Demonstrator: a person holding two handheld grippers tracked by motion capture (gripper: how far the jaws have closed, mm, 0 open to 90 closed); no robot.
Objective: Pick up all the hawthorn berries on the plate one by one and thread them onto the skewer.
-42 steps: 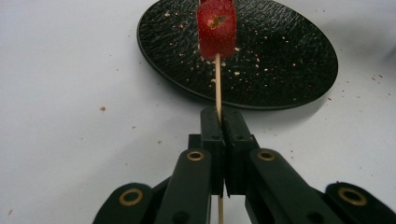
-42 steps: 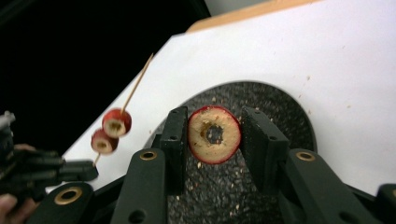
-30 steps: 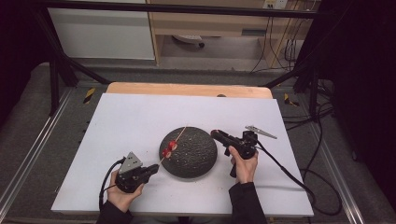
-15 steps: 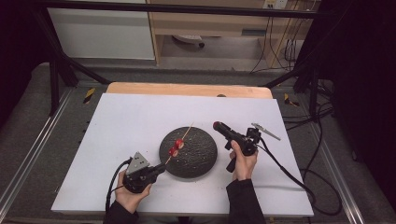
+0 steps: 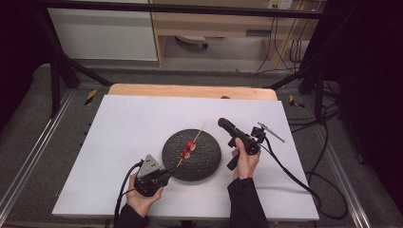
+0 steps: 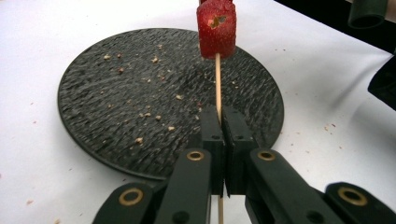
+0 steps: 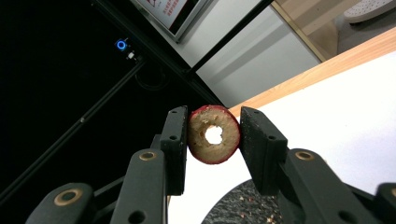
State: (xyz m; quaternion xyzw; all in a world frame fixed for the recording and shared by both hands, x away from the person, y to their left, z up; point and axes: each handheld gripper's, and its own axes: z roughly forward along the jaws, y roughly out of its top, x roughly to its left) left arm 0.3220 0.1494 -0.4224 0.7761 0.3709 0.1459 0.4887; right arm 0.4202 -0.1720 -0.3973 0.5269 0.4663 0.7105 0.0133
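At frame centre the left gripper (image 6: 219,122) clamps a skewer (image 6: 217,81) over the plate (image 6: 116,112), the right gripper (image 7: 214,135) pinches a cored red slice (image 7: 214,134); I'd judge threading comes next, hole lined up with the skewer tip

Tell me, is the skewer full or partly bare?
Partly bare: the skewer shows bare stick between the left tongs and the red piece.

The high view looks forward and down from above my side of the white table (image 5: 119,123). My left gripper's camera sits close and low, looking along its jaws across the dark plate (image 6: 116,107). My right gripper's camera tilts up towards the table's far edge. All three share the plate and tabletop.
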